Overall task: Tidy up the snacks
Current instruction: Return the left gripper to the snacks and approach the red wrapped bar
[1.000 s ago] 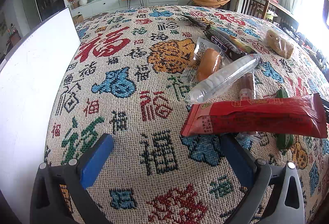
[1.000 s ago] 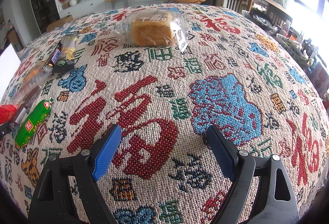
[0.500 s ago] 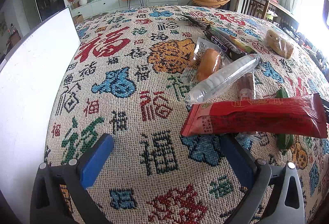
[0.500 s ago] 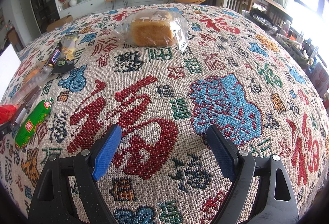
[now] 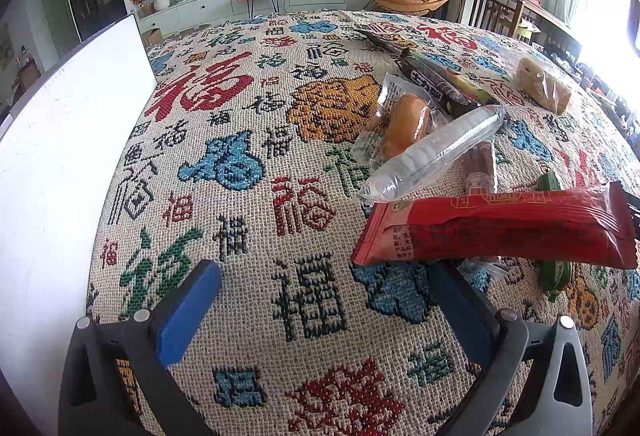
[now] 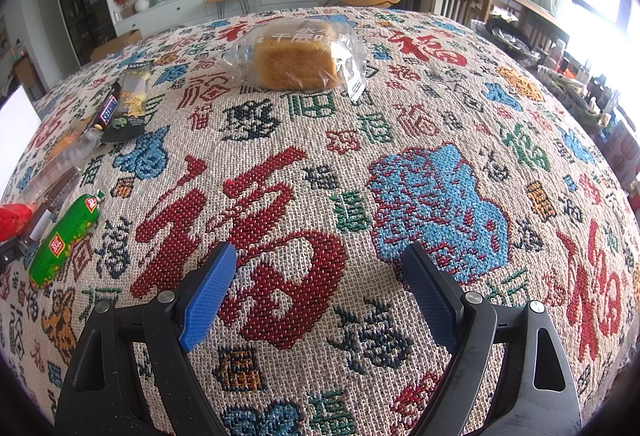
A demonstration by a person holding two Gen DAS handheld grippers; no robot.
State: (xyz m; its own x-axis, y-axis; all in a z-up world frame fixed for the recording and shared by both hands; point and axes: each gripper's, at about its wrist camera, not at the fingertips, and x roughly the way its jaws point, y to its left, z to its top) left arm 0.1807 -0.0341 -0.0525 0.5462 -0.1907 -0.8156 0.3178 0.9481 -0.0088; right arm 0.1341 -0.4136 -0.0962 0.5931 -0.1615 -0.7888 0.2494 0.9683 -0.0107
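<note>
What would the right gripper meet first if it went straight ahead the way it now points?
Probably the bagged bread loaf. The right gripper is open, with only bare patterned tablecloth between its fingers and the loaf, which lies nearly centred ahead. Depth is hard to judge through the fisheye.

Red wrapper (image 5: 496,232), multicoloured character-patterned cloth (image 5: 248,140)
</note>
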